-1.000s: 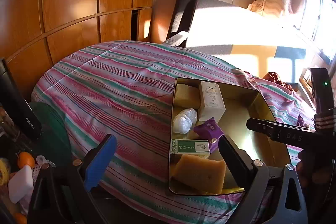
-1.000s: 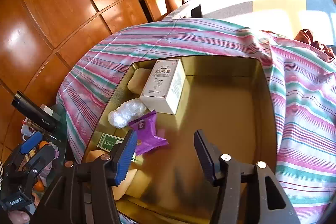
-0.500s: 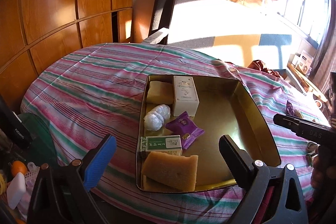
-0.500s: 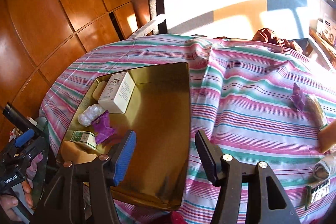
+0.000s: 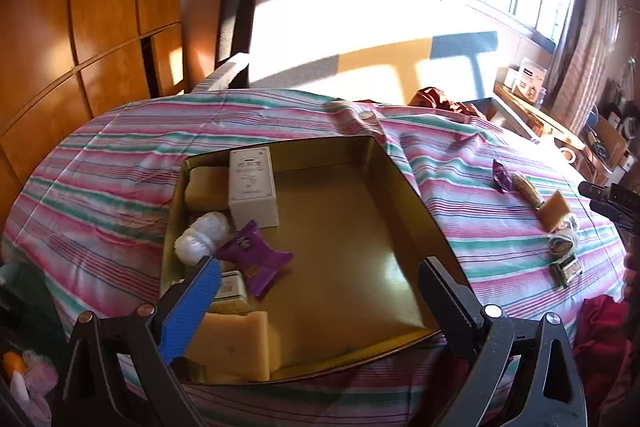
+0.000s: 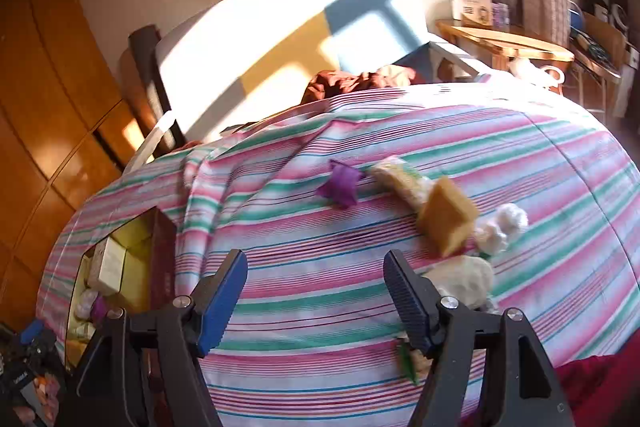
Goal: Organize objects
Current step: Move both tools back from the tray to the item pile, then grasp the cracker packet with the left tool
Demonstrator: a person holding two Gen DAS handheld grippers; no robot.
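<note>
A gold tin tray lies on the striped tablecloth. Along its left side it holds a white box, yellow sponges, a white wrapped ball, a purple packet and a small green box. My left gripper hangs open over the tray's near edge, holding nothing. My right gripper is over bare cloth, its jaws opening with nothing between them. Ahead and to its right lie a purple packet, a pale packet, a yellow sponge and a white wrapped ball.
A pale lump and a green-edged item lie by the right finger. The tray's dark outer wall stands at far left. A dark chair, wooden wall panels and a cluttered shelf surround the table.
The right gripper has swung right, off the tray and over to the loose items, and its jaws have widened. The left gripper has shifted right along the tray's near edge and stays open.
</note>
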